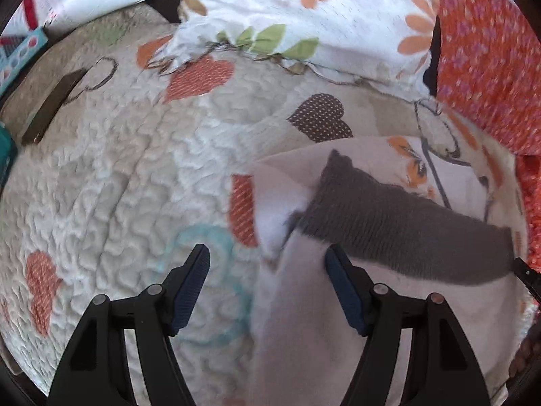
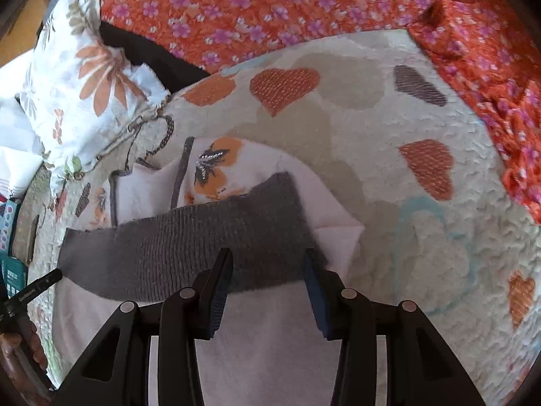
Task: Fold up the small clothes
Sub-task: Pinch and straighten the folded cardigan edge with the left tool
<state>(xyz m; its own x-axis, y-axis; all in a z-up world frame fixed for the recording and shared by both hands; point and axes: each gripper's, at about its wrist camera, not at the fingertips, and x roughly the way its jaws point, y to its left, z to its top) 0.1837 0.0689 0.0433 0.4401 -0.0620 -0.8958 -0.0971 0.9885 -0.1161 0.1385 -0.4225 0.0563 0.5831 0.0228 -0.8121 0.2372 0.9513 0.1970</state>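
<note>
Small white garment [image 2: 270, 338] w/ grey ribbed band [image 2: 189, 257] and orange butterfly print [image 2: 216, 165] lies partly folded on the bed's quilt [image 2: 389, 135], heart-patterned. Right tool [image 2: 268, 291] hovers over the band, jaws spread wide, nothing held. Left tool [image 1: 267, 287] wide too, empty; one finger over the garment [image 1: 304, 338], other over quilt [image 1: 118, 186]. Floral pillow [image 1: 304, 17] beyond, orange flowered cloth [image 2: 270, 10] at far side.
</note>
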